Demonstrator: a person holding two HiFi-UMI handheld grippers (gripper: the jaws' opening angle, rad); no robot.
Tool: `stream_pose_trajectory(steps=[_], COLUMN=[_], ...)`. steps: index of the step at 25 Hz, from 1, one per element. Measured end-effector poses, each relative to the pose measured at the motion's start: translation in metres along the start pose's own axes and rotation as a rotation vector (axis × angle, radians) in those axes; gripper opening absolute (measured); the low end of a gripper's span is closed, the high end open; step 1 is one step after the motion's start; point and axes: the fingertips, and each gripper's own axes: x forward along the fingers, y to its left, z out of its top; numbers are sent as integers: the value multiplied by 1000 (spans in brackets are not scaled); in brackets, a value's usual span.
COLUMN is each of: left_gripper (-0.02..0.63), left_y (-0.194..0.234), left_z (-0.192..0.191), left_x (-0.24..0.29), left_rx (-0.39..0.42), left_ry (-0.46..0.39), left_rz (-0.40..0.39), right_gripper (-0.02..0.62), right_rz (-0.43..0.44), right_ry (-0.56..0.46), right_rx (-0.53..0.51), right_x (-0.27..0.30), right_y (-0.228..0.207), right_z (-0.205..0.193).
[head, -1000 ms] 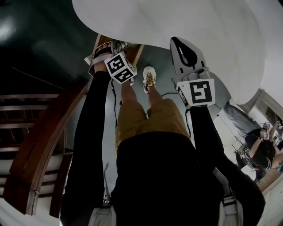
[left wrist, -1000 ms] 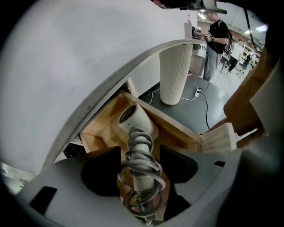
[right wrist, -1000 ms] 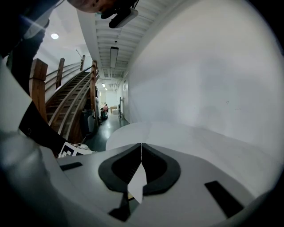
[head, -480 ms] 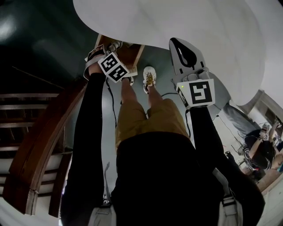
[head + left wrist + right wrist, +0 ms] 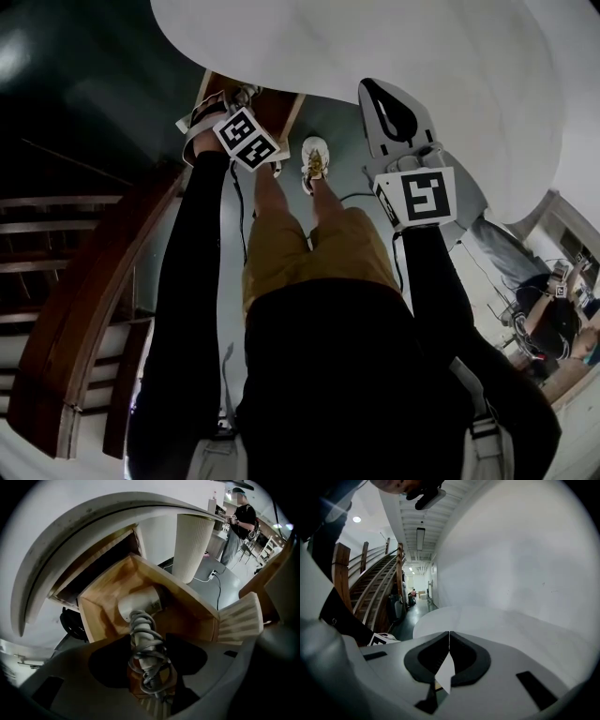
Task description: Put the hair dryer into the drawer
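While my right gripper (image 5: 392, 111) has kept its place just right of centre near the top of the head view, my left gripper (image 5: 146, 657) has crept toward the open drawer (image 5: 101, 611). Its marker cube (image 5: 248, 139) has rolled a little, and its jaws have just been closing in.

In the left gripper view the hair dryer (image 5: 139, 605) stands between those jaws. The handle, wound round with its grey cord (image 5: 149, 641), runs up the middle of the frame from the gap, and both jaws look pressed against the wrapped cord, so I read this as a tightened grip and not a release. The dryer's pale head is already down among the drawer's wooden walls, under the rim of the white table (image 5: 394, 47).

I judge the placing nearly done. What is left is to settle the dryer on the drawer's floor and let go; whether the head touches the wood yet I cannot tell.

My left arm reaches straight ahead in its black sleeve (image 5: 192, 281) toward the upper left of centre in the head view, with the tool tipped steeply down into the drawer. My right arm is stretched out too, and its tool slopes only gently down over the table edge. Its jaws are together with nothing between them.
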Motion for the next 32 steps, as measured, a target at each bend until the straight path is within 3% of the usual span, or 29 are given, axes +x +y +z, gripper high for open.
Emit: stream_pose_trajectory(steps=[11, 16, 21, 32], left_gripper=[272, 329, 339, 341], left_y=[9, 11, 5, 6], left_z=[9, 13, 8, 2], left_x=[4, 1, 1, -22], left_rx=[18, 13, 33, -21], left_ry=[18, -13, -12, -54], left_rz=[25, 42, 46, 61], right_gripper=[28, 28, 28, 28], right_rz=[-1, -9, -6, 11], right_ry=[19, 8, -5, -69], right_rx=[3, 4, 2, -24], right_x=[-6, -7, -8, -20], right_y=[2, -2, 3, 21], right_z=[-7, -4, 1, 33])
